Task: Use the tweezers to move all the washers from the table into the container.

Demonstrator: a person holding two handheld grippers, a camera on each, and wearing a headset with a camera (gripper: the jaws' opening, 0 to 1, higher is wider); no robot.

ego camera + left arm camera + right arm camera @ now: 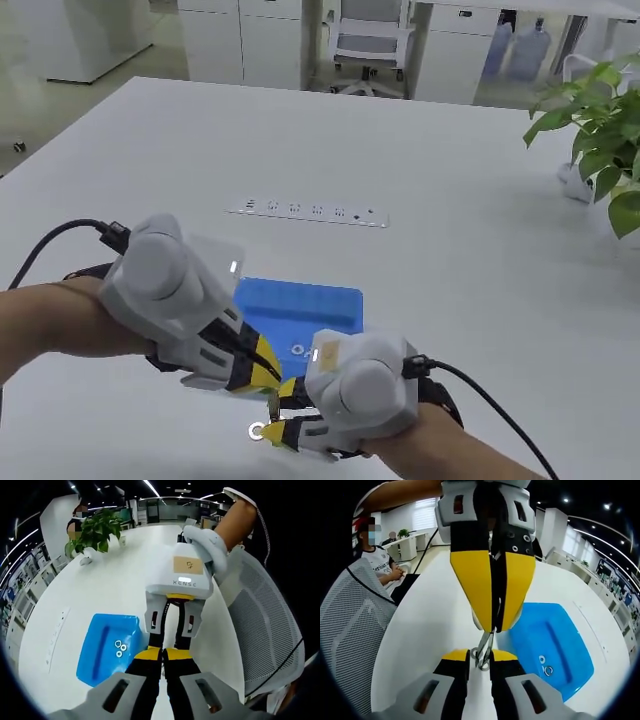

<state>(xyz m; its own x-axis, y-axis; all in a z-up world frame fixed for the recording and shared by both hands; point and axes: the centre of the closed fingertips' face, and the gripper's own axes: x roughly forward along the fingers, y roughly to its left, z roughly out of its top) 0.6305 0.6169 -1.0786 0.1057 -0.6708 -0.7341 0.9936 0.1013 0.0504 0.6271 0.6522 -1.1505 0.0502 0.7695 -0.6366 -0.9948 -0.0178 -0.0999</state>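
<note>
- Washers: three lie in the blue container; one waits on the table just before it, so at least one remains.
- Left gripper clenches the tweezers; right gripper jaws flank their tip, grip unclear.
</note>
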